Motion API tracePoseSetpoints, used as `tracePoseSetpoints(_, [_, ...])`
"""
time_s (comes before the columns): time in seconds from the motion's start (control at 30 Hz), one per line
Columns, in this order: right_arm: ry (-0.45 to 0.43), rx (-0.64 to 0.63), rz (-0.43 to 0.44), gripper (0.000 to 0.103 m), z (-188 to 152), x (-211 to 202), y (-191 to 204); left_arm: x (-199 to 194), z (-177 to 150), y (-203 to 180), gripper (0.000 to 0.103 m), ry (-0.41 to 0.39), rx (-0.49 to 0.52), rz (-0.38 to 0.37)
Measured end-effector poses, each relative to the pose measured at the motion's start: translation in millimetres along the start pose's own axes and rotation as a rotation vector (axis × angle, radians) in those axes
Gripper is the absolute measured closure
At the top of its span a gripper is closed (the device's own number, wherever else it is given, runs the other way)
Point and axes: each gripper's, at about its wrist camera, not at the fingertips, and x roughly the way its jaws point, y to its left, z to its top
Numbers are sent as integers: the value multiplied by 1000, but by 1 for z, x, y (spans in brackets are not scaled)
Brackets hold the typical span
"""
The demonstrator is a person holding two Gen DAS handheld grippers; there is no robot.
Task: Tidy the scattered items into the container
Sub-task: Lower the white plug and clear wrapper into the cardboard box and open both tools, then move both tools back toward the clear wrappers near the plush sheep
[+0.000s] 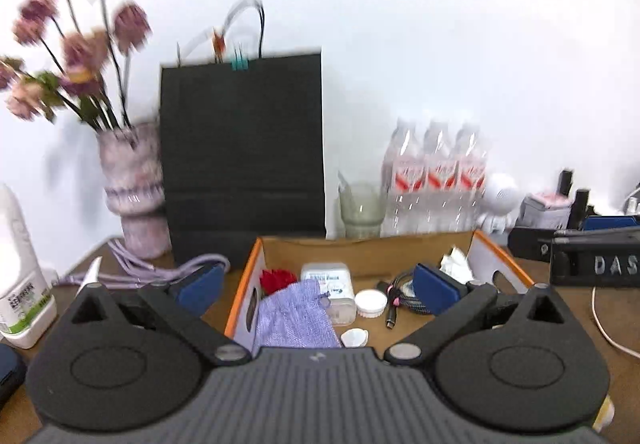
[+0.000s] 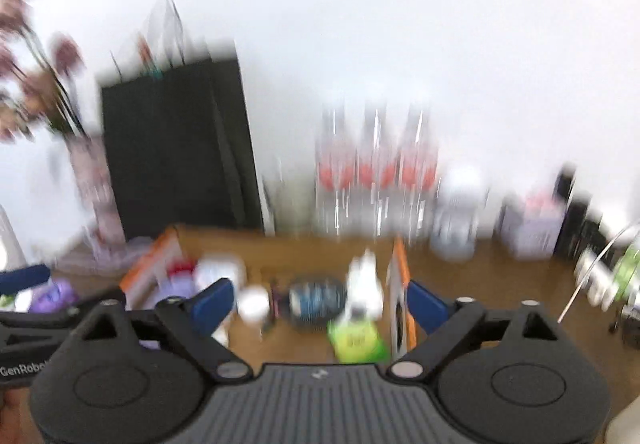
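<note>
White wall, brown counter. Task judged nearly done: in the cardboard box are counted one purple pouch, one red item, one white case, one cable, one green packet. Left tool and right tool are spread wide, nothing held.

The brown corrugated-cardboard box looks matt, like the black paper bag. The lilac woven-cloth pouch looks rough; the brown wooden desk smooth.

Box on desk; pouch, cable, cap inside. Bag behind box, vase left, bottles right.
</note>
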Motion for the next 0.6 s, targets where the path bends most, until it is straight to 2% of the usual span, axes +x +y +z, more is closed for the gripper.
tracePoseSetpoints(0.03, [-34,-7,15,4,-11,-9,2,-7,-6,1,0,-16,-5,7])
tracePoseSetpoints(0.1, [-44,-22,28,4,-25,-19,7,-18,-16,5,0,-26,-38,9])
tracePoseSetpoints(0.2, [-55,-29,22,4,-37,-35,10,-36,-27,9,0,-1,-56,6])
tracePoseSetpoints(0.33, [-11,28,24,4,-69,-79,6,-90,-72,16,0,39,-47,18])
tracePoseSetpoints(0.47, [51,112,59,4,-128,-137,5,-143,-127,16,0,98,-153,2])
tracePoseSetpoints(0.53, [58,154,54,4,-152,-161,5,-163,-143,15,0,127,-182,-9])
tracePoseSetpoints(0.6, [53,128,77,4,-166,-179,6,-171,-148,10,0,141,-151,-46])
